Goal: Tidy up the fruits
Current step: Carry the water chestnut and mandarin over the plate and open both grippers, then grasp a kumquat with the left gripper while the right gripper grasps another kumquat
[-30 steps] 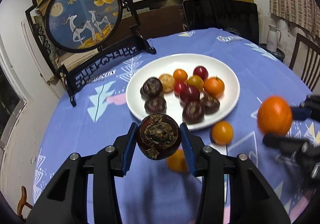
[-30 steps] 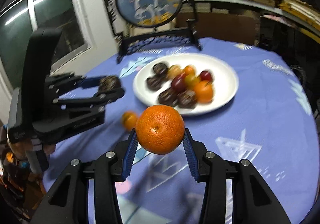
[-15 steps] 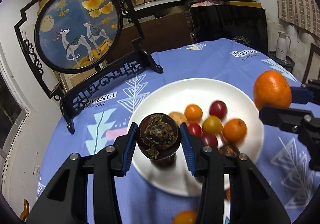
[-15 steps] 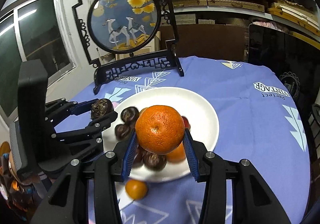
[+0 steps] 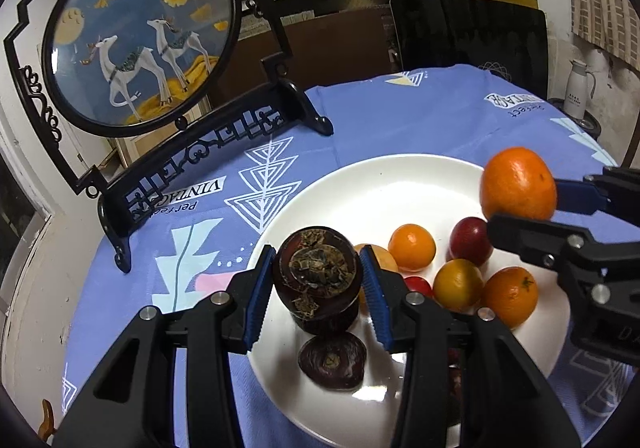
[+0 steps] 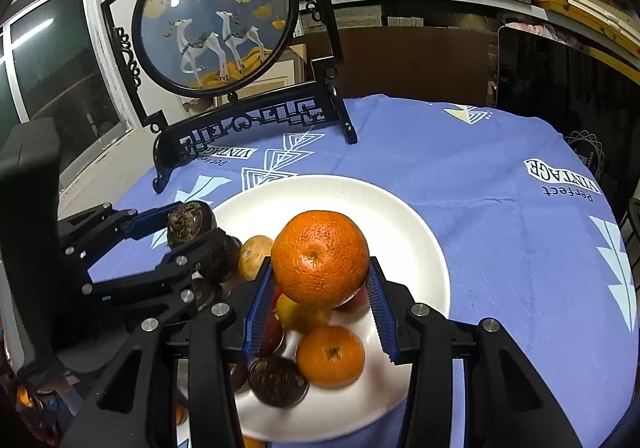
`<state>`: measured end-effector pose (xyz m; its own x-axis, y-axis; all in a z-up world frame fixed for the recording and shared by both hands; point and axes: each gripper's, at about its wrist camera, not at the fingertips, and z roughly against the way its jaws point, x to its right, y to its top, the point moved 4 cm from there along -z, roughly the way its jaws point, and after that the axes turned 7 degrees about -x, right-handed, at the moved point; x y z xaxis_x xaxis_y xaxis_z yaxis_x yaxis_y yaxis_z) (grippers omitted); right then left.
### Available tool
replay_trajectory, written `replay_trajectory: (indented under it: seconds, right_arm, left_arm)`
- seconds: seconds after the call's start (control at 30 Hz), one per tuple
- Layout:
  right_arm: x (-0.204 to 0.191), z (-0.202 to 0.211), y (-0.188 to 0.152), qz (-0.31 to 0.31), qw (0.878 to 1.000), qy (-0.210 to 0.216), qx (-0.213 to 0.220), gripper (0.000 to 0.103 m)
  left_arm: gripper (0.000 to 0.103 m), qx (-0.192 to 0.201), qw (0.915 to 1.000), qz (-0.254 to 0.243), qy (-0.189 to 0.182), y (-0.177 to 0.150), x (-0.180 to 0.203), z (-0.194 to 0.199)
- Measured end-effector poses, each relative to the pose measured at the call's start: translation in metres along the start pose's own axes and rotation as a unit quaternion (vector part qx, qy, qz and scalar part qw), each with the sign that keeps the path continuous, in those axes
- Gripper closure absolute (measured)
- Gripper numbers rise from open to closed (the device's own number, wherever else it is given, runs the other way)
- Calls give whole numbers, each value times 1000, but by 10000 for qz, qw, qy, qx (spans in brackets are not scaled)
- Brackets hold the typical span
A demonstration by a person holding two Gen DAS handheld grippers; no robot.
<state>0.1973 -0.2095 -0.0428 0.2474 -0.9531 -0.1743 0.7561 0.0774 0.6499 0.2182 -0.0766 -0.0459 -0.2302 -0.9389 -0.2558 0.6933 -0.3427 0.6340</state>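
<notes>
The fruits are mostly on the white plate (image 5: 372, 184) already, so the job looks more than half done. I can see small orange ones, a red one, a yellow one and some dark brown ones sitting in a bunch in the lower right part of the left picture. Two more fruits are not down yet, I think. The left tongs (image 5: 316, 276) are pinching a dark brown fruit (image 5: 316, 272) in the low middle of the left picture, right over the near left side of the plate, with another dark one (image 5: 332, 362) lying just under it. The right tongs (image 6: 320, 280) are pinching a big orange (image 6: 320, 258) in the middle of the right picture, up above the pile. Both held fruits sit snug between the blue pads, touching them on both sides. What is left, I guess, is to set these two down with the others. I also see a bit of orange peeking out past the bottom edge of the plate, maybe one more fruit, but I cannot tell.
</notes>
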Motion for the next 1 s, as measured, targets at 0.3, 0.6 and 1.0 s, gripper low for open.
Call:
replay_trajectory:
  seconds: [0.3,0.6,1.0]
  right_arm:
    - [-1,6,6,22,9998,-113,168,41]
    - [-12,46,-65,126,9994,241,-208,34]
    - [-64,6,-130,638,9926,214,-1011,42]
  left_arm:
    - [28,233,9994,158,212,-1,-15,7]
    - [24,161,9994,289,78,-46,-37,36]
    - [20,-116,9991,291,-276,-118,-46,71]
